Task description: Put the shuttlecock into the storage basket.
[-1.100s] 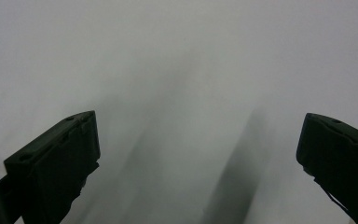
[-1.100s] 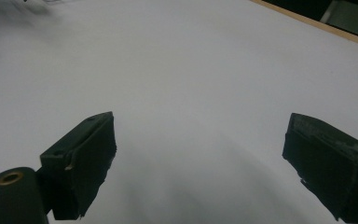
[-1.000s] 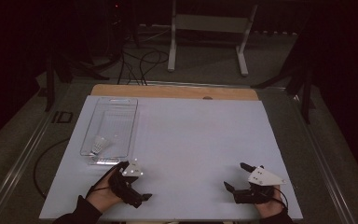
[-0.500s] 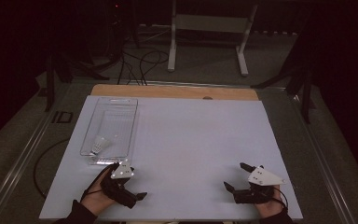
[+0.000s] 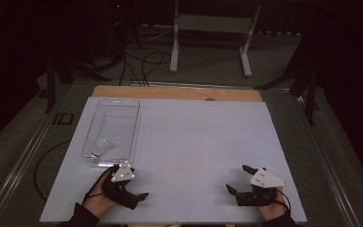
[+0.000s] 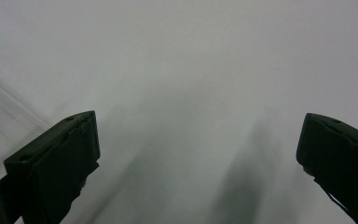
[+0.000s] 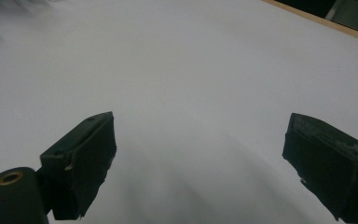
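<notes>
1. High view: we hold the left gripper (image 5: 133, 182) low over the white table sheet (image 5: 198, 151), just short of the near end of the clear plastic tray (image 5: 133, 126).
2. We see a shuttlecock (image 5: 99, 146) lying inside that tray toward its near end, beyond the left jaws and a little to their left, apart from them.
3. Left gripper view: our two black jaws stand released, wide apart, with bare white sheet (image 6: 191, 93) between them and nothing gripped; the picture is blurred, and faint streaks at the left edge are too smeared for us to name.
4. We hold the right gripper (image 5: 236, 179) near the table's front edge, well apart from the left one and from the tray, its grey three-cornered plate (image 5: 264, 178) on top.
5. Right gripper view: our jaws are likewise released, spread wide over the white sheet (image 7: 191, 84), with nothing between them.
6. Far ahead of the right jaws we see the sheet end at a wooden strip of table edge (image 7: 335, 25).
7. Both of our hands, left hand (image 5: 99, 198) and right hand (image 5: 270, 208), come in from the near side, each wrapped around its gripper.
</notes>
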